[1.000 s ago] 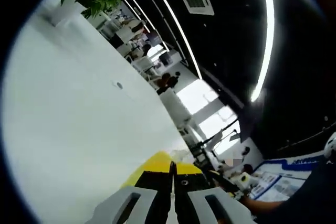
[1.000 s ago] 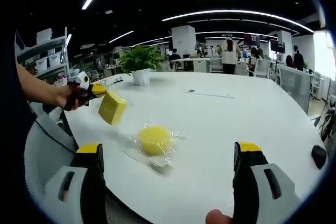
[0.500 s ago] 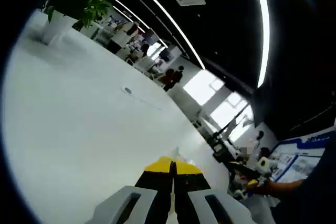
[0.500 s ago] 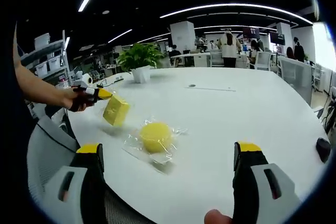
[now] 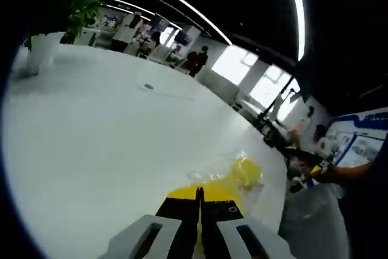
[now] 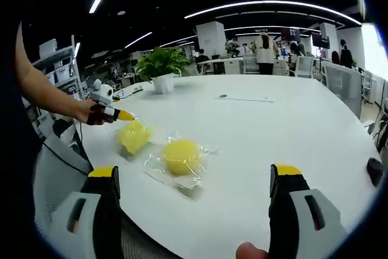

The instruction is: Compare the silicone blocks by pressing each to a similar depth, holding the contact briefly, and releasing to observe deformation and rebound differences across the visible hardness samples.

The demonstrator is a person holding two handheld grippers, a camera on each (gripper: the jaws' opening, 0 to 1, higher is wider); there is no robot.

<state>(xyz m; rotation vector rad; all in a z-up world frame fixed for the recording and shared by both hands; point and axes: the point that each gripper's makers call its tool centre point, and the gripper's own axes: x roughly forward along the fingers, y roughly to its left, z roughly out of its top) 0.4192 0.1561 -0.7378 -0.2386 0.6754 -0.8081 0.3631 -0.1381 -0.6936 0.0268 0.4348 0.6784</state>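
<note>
Down onto the white table (image 6: 291, 131) the yellow square silicone block (image 6: 134, 136) has been brought, pinched by the left gripper (image 6: 124, 115); the right gripper (image 6: 194, 180) is spread wide. Pressing should be slow and straight.

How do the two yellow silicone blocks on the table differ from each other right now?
The round yellow block lies on a clear plastic wrapper, free of either gripper; the other yellow block is at the tip of the left gripper, its plastic blurred. The round one looks domed; the other is blurred and lumpier, with no clear outline. Both are yellow and sit side by side on the white table.
</note>
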